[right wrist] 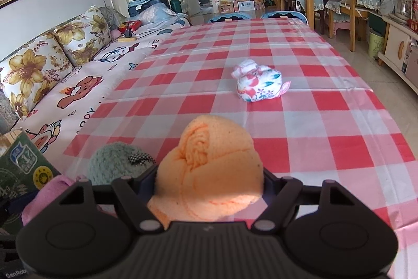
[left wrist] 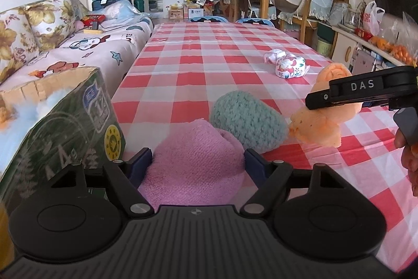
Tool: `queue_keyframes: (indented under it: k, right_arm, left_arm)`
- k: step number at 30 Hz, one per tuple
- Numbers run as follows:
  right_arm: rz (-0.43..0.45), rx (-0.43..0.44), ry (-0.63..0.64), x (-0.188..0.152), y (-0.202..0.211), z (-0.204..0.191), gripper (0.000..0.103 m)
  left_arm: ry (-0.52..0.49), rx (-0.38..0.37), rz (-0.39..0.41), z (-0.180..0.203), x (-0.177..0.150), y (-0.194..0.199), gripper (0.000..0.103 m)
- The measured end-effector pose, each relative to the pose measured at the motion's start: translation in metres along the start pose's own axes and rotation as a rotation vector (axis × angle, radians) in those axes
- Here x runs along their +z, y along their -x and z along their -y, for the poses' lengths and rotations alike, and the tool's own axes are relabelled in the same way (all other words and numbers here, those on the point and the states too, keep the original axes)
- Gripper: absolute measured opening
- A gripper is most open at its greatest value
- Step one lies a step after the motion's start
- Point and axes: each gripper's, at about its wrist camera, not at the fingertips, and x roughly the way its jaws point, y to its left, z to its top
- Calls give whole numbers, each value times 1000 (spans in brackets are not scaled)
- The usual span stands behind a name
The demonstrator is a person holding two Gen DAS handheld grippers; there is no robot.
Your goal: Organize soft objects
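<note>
A rolled pink towel [left wrist: 193,156] lies at the near edge of the checked table [left wrist: 209,49], and my left gripper [left wrist: 197,164] is shut on it, a pad against each side. Just behind it rests a teal knitted bundle [left wrist: 245,119]. My right gripper [right wrist: 210,184] is shut on a rolled orange towel [right wrist: 209,169], which hangs a little above the cloth to the right of the teal bundle in the left wrist view [left wrist: 324,119]. Farther out sits a floral cloth bundle [right wrist: 258,85]. A green cardboard box [left wrist: 65,122] stands open at the left with soft pale-blue material inside.
A sofa [left wrist: 78,49] with flowered cushions runs along the table's left side. Two blue chairs [right wrist: 227,17] stand at the far end. Wooden chairs and a low cabinet [right wrist: 397,43] line the right wall. A hand [left wrist: 410,156] shows at the right edge.
</note>
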Motion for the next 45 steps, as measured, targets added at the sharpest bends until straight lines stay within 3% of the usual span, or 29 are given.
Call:
queue_keyframes:
  k: [23,34,45]
  right_arm:
    - [41,45,7,-5,68,-12,74]
    - [75,94,-10,-5,93,-25,74]
    - [164,187,1,6,120,-60,74]
  left_arm:
    - [110,-137,62,-1,-16,45,88]
    - [148,-157,150,-10,-11,72,88]
    - [169,-130,217,-28,6,93,88]
